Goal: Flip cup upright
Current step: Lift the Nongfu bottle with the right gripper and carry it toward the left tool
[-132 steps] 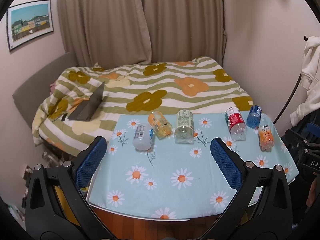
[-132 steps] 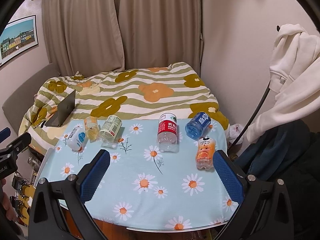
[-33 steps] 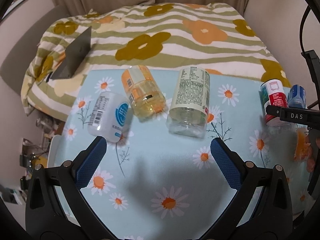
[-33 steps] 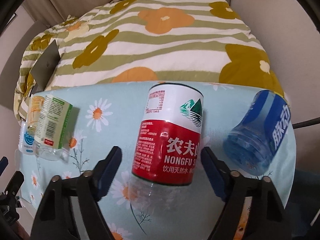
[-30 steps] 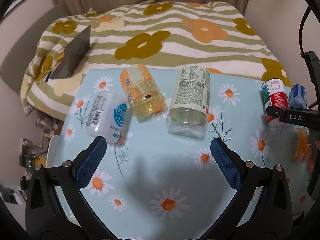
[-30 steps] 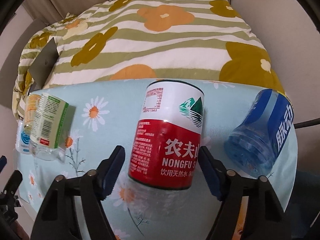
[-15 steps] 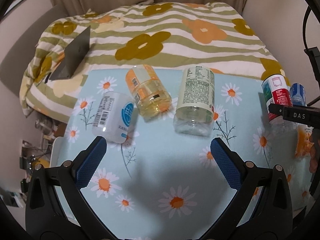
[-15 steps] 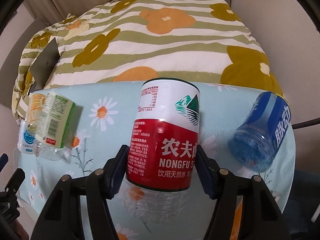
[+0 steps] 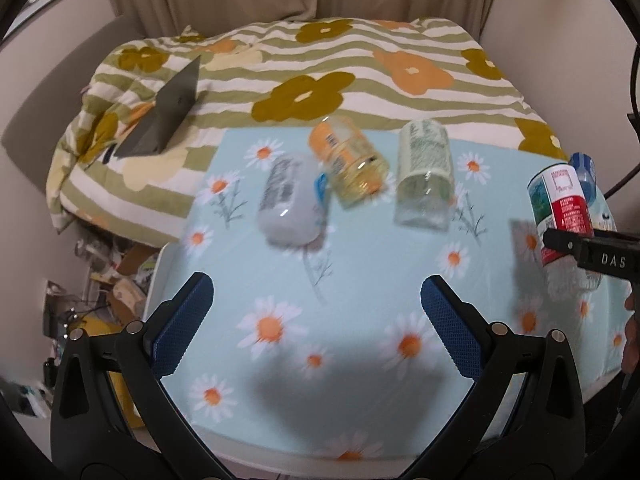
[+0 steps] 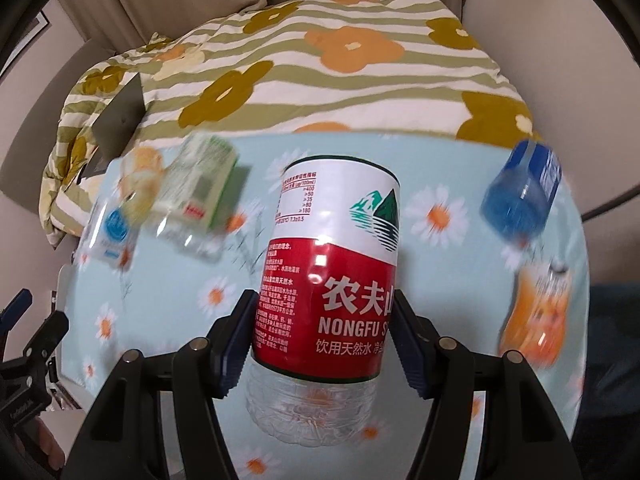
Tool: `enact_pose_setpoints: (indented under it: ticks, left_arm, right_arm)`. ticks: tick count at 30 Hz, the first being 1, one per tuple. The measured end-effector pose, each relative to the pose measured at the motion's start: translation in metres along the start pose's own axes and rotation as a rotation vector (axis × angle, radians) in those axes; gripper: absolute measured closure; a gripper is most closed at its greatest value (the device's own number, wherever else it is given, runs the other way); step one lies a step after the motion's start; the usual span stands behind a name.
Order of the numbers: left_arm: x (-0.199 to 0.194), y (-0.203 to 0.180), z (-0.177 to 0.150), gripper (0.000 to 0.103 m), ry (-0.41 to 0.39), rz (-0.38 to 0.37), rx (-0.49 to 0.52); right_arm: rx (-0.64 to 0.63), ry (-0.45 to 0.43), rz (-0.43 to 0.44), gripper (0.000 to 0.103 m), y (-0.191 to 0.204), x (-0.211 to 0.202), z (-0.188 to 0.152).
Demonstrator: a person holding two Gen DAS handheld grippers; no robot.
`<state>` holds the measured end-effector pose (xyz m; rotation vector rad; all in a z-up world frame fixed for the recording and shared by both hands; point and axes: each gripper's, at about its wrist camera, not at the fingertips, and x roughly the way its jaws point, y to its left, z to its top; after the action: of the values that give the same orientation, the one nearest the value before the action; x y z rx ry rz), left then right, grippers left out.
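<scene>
My right gripper (image 10: 324, 328) is shut on the red-and-white Nongfu cup (image 10: 332, 276), a cut plastic bottle, and holds it lifted off the daisy tablecloth (image 10: 436, 380) and tilted, clear base toward me. The same cup (image 9: 560, 208) shows at the right edge of the left wrist view, with the right gripper's black body crossing it. My left gripper (image 9: 316, 312) is open and empty above the front of the table (image 9: 360, 272). A white cup (image 9: 290, 200), an orange-yellow cup (image 9: 348, 164) and a green cup (image 9: 424, 176) lie on their sides ahead of it.
A blue cup (image 10: 520, 196) and an orange cup (image 10: 540, 312) lie at the table's right side. Behind the table is a bed with a striped flower quilt (image 9: 320, 64) and a grey laptop (image 9: 168, 116). Clutter (image 9: 108, 280) sits on the floor at the left.
My right gripper has closed on the red-and-white cup and lifted it off the cloth, tipping it. My left gripper has drawn back a little; the three cups look farther away.
</scene>
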<state>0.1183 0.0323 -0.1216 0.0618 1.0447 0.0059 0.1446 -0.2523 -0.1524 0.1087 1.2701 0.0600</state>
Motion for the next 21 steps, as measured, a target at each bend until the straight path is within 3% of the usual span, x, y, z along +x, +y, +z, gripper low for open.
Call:
enact_pose_setpoints:
  ticks: [11, 21]
  left_arm:
    - [-0.001, 0.041, -0.048, 0.0, 0.035, -0.016, 0.031]
    - [0.002, 0.048, -0.066, 0.0, 0.05, -0.016, 0.056]
  right_arm:
    - [0.023, 0.041, 0.035, 0.043, 0.052, 0.014, -0.071]
    - [0.02, 0.032, 0.017, 0.043, 0.069, 0.027, -0.098]
